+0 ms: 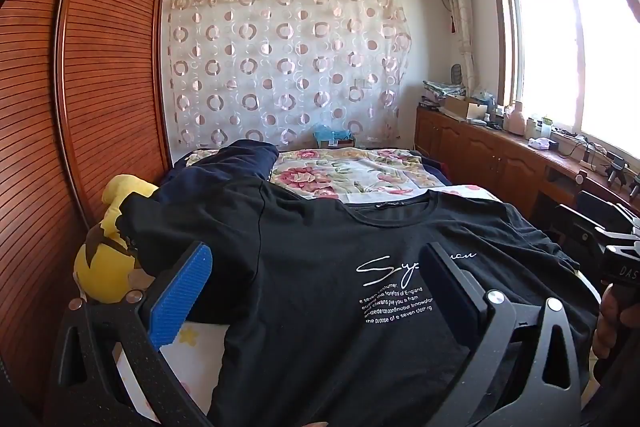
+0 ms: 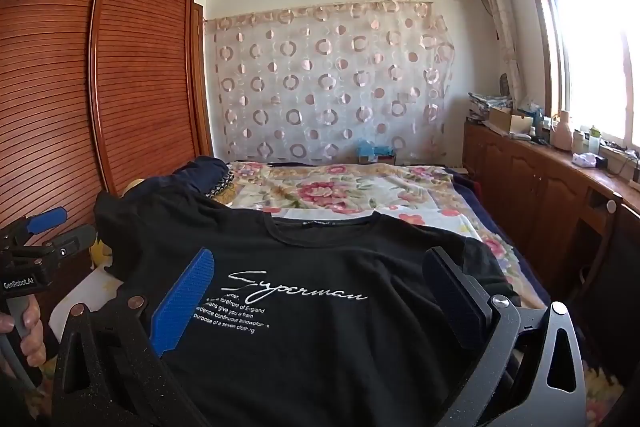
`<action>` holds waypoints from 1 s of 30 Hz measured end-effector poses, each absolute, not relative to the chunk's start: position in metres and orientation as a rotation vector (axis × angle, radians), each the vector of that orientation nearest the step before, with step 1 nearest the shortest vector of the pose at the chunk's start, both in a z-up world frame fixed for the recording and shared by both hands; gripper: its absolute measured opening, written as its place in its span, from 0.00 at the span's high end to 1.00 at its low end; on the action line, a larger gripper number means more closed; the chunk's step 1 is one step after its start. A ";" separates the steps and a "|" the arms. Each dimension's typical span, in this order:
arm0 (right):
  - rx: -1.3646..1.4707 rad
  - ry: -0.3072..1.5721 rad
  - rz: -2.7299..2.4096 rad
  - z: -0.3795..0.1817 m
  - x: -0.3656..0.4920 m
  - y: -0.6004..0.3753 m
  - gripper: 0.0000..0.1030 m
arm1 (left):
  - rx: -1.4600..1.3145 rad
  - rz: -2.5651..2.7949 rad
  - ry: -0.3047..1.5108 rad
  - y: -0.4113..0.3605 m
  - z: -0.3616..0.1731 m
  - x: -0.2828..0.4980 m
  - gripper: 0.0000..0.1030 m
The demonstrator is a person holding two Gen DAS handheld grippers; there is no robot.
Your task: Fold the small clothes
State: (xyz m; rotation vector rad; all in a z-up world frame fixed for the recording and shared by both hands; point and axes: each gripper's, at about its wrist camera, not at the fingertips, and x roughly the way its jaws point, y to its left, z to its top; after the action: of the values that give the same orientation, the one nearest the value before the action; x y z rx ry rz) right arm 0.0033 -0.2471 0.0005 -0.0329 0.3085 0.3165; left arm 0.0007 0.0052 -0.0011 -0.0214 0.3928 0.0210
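A black T-shirt [image 1: 320, 267] with white script print lies spread face up on the bed, collar away from me; it also shows in the right wrist view [image 2: 320, 287]. My left gripper [image 1: 316, 291] is open, jaws wide apart above the shirt's lower left part, holding nothing. My right gripper [image 2: 320, 291] is open above the shirt's lower middle, empty. The left gripper's body [image 2: 36, 247] shows at the left edge of the right wrist view. The right gripper's body [image 1: 616, 251] shows at the right edge of the left wrist view.
A floral bedspread [image 1: 352, 175] covers the bed beyond the shirt. A yellow plush toy [image 1: 108, 251] and a dark blue garment [image 1: 240, 163] lie at the left. A wooden wardrobe [image 1: 80, 87] stands left; a cluttered wooden cabinet [image 2: 560, 179] runs along the right under the window.
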 end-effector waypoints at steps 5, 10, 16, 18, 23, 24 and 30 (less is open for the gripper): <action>-0.032 0.311 0.320 0.000 0.004 -0.247 0.00 | -0.022 0.021 0.390 0.004 0.002 -0.001 0.00; -0.030 0.312 0.320 -0.001 0.003 -0.247 0.00 | -0.021 0.021 0.389 0.004 0.002 -0.002 0.00; -0.029 0.313 0.322 -0.001 0.003 -0.248 0.00 | -0.020 0.023 0.387 0.003 0.002 -0.002 0.00; -0.029 0.313 0.321 -0.001 0.003 -0.248 0.00 | -0.020 0.023 0.386 0.003 0.002 -0.002 0.00; -0.028 0.317 0.322 -0.002 0.005 -0.246 0.00 | -0.021 0.024 0.385 0.001 0.001 -0.002 0.00; -0.027 0.317 0.322 -0.002 0.005 -0.247 0.00 | -0.020 0.024 0.385 0.001 0.001 -0.002 0.00; -0.027 0.316 0.320 -0.002 0.005 -0.246 0.00 | -0.020 0.024 0.384 0.001 0.001 -0.002 0.00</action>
State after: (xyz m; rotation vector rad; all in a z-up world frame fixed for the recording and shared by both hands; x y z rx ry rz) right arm 0.0054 -0.2461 -0.0018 -0.0269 0.3163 0.3204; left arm -0.0025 0.0008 0.0010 -0.0203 0.3837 0.0237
